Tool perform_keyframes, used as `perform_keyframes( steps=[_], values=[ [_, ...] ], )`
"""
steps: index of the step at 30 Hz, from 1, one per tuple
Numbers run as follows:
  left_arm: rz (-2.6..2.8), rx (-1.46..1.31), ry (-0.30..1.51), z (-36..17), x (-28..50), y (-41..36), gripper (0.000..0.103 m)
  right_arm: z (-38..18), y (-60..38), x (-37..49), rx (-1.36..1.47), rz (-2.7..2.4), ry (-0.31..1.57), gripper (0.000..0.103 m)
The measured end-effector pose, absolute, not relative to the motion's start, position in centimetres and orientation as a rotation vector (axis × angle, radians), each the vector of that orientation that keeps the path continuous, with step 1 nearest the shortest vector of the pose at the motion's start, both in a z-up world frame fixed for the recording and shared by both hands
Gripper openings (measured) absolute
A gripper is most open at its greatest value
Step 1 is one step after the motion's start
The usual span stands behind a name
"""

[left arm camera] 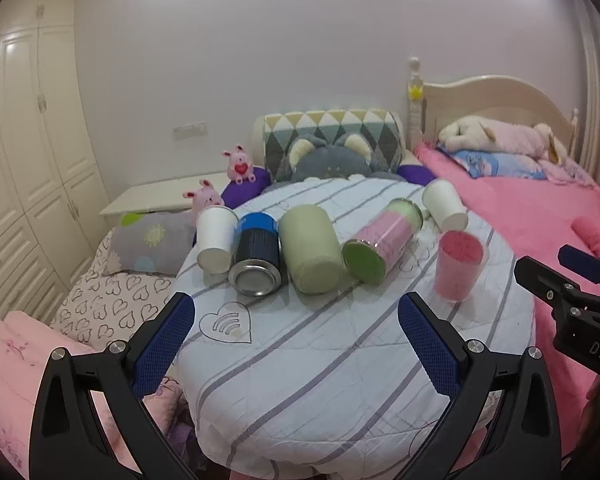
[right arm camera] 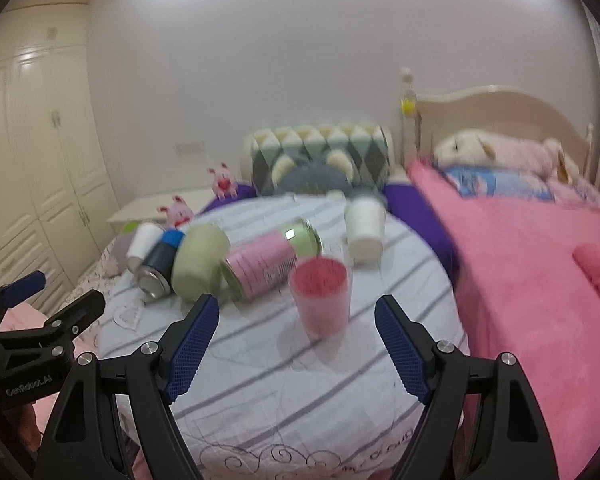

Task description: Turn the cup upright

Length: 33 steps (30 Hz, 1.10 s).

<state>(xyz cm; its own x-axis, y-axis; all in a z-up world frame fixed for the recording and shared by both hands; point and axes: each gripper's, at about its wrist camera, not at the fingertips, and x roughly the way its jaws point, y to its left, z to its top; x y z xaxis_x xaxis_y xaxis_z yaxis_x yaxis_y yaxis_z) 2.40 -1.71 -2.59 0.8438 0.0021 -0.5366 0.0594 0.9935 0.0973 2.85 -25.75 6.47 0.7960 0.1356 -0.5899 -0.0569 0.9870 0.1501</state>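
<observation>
Cans and cups are lying in a row on the striped quilt [left arm camera: 340,352]: a white paper cup [left arm camera: 216,240], a blue can [left arm camera: 256,258], a green tube [left arm camera: 312,250] and a pink can [left arm camera: 384,240]. Both the left gripper [left arm camera: 296,344] and the right gripper [right arm camera: 296,354] are hanging low, spread wide, holding nothing. The pink cup [right arm camera: 320,298] is standing upright, just beyond the right gripper's fingers.

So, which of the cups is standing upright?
The pink cup, mouth up, nearest the right tongs. Both white cups lie on their sides.

Pink cup [right arm camera: 319,296] on grey-striped white cloth [right arm camera: 284,384].
</observation>
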Motion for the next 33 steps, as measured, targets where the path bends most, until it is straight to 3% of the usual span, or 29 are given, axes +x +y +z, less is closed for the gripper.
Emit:
perform_keyframes(
  steps=[18,33],
  values=[
    [-0.034,0.126,0.594,-3.4,3.8,-2.5,0.103,5.7,-26.3,3.6,0.129,0.107,0.663,0.082],
    [-0.041,0.085,0.513,-2.2,3.1,-2.2,0.103,6.7,-25.2,3.0,0.085,0.126,0.596,0.082]
  ],
)
